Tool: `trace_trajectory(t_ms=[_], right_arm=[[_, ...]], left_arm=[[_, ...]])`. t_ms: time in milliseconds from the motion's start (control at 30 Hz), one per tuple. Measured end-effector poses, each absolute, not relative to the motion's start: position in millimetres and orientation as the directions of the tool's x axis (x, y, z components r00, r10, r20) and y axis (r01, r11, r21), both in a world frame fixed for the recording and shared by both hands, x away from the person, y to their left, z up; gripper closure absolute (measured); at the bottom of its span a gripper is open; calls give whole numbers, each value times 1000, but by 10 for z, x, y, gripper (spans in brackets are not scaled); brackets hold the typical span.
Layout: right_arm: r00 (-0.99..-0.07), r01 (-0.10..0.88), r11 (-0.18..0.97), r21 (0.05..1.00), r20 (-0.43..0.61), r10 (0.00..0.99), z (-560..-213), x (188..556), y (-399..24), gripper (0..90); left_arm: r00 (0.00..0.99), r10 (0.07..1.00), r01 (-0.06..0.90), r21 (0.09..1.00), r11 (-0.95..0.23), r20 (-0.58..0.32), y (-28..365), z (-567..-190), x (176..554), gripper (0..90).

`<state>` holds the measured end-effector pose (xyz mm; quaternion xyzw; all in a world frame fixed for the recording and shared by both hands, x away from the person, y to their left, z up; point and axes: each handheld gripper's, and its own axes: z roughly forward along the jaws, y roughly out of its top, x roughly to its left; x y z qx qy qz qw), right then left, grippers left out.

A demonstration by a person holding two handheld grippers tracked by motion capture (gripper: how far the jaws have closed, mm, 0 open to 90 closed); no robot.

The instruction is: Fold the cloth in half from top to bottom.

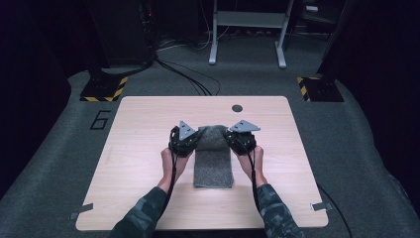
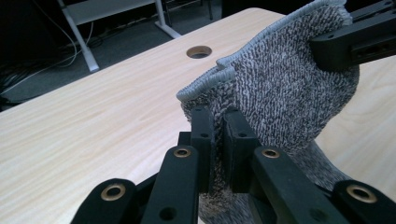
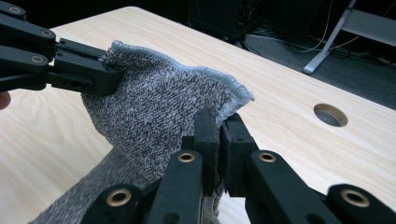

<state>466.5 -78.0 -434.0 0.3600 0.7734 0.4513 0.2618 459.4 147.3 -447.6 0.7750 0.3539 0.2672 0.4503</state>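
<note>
Grey knitted cloth (image 1: 213, 158): a long strip lying down the middle of the table (image 1: 148, 119), far end lifted. Soft, light and limp by the look of it; sags between grips. Best held at the hemmed corners. Left hand-held gripper (image 2: 218, 128) and right hand-held gripper (image 3: 219, 130) each pinch one far corner, jaws nearly closed.

You have a coarse, matt, grey-flecked knitted cloth (image 2: 285, 88) with a pale stitched hem, matt black plastic fingers (image 2: 203, 135) with brass-coloured rivets, and a smooth, pale wood-grain tabletop (image 1: 143, 129).
</note>
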Motion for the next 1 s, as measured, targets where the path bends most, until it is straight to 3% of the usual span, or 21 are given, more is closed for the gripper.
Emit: trace_trajectory(t_ms=[667,767,1000], right_arm=[[-640,386,385,838,-57,766,-4815,4258,-862,854],[-650,404,398,824,-48,759,-4884,4217,-866,839],[-683,411,408,815,-21,730,-4918,3989,-935,747]], left_arm=[[666,746,414,824,-386,15,1419,-4918,4211,806],[673,739,442,808,-389,-12,1413,-4980,4195,752],[704,707,468,795,-386,-71,1486,-4977,4022,495]])
